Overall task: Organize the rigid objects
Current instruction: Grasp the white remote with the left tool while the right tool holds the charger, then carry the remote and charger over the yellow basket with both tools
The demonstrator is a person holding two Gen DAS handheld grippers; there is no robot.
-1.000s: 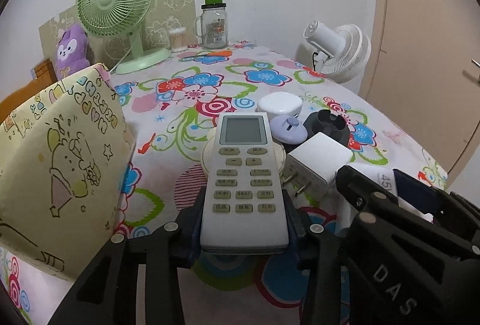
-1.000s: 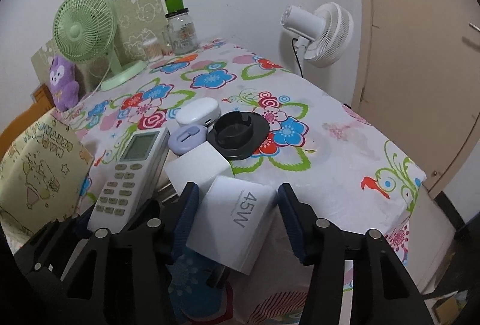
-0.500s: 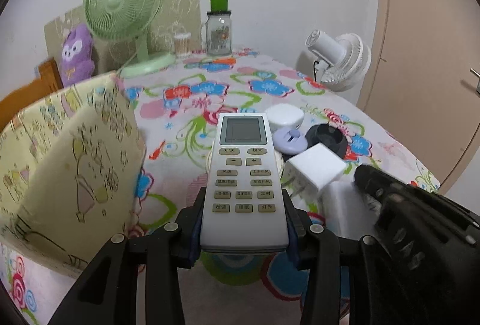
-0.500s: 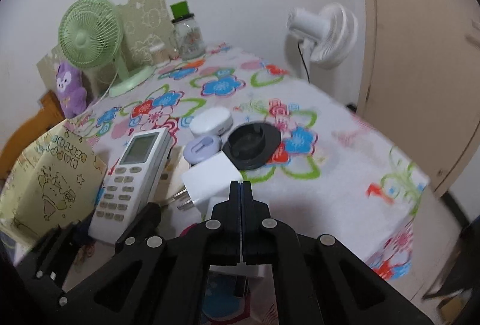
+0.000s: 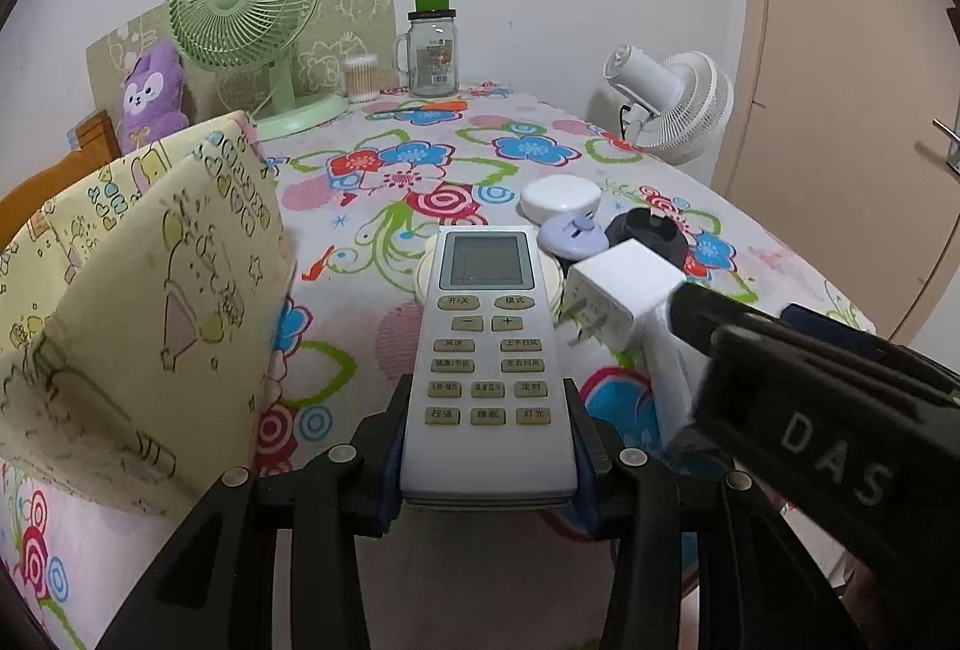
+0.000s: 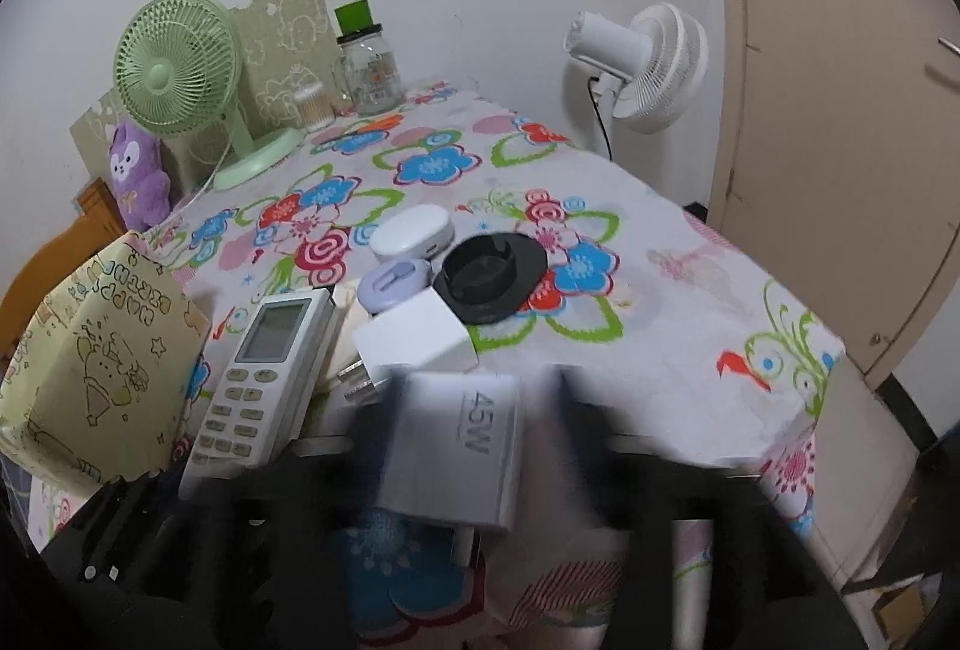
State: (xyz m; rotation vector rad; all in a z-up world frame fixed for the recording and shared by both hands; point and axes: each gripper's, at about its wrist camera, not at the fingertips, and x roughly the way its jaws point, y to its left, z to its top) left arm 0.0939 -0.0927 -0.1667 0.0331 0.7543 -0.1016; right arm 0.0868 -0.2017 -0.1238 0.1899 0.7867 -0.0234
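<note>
Remote control [image 5: 487,350] sat clamped between the left gripper's [image 5: 489,446] jaws, above the floral tabletop [image 5: 420,152]. Just right of the remote, the right gripper's [image 6: 474,440] blurred jaws had just been opening, apart around the 45W charger [image 6: 462,440].

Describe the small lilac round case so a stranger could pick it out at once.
Start at the floral tablecloth and find the cluster near its front edge. Between the white oval case and the white plug adapter, left of the black round holder, sits the lilac round case. It alone is pale purple, with a small tab on its lid.
</note>
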